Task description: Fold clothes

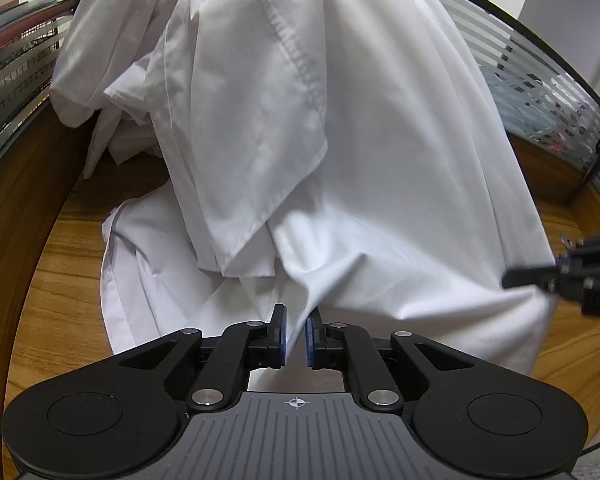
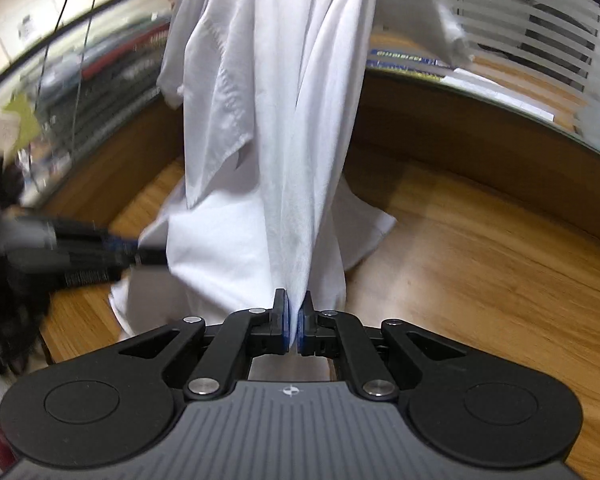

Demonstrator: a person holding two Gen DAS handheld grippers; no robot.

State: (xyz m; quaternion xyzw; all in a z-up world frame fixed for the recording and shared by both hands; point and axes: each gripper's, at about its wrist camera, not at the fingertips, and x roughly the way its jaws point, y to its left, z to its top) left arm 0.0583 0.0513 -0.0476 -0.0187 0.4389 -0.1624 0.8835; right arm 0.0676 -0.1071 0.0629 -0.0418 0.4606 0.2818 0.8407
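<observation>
Now spreading the white cotton shirt (image 1: 380, 160) over the wooden table (image 1: 60, 264).
My right claw (image 2: 295, 322) pinches its hem; left claw (image 1: 296, 334) slightly spread, cloth between; next I lay it flat.

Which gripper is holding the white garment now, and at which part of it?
The right gripper pinches a bunched fold of the white garment. The left gripper has cloth between slightly parted jaws; its grip cannot be told.

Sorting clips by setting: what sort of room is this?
Probably an office: a wooden desk, frosted striped glass partitions around it, and papers beyond the glass. A white garment hangs over the desk.
</observation>
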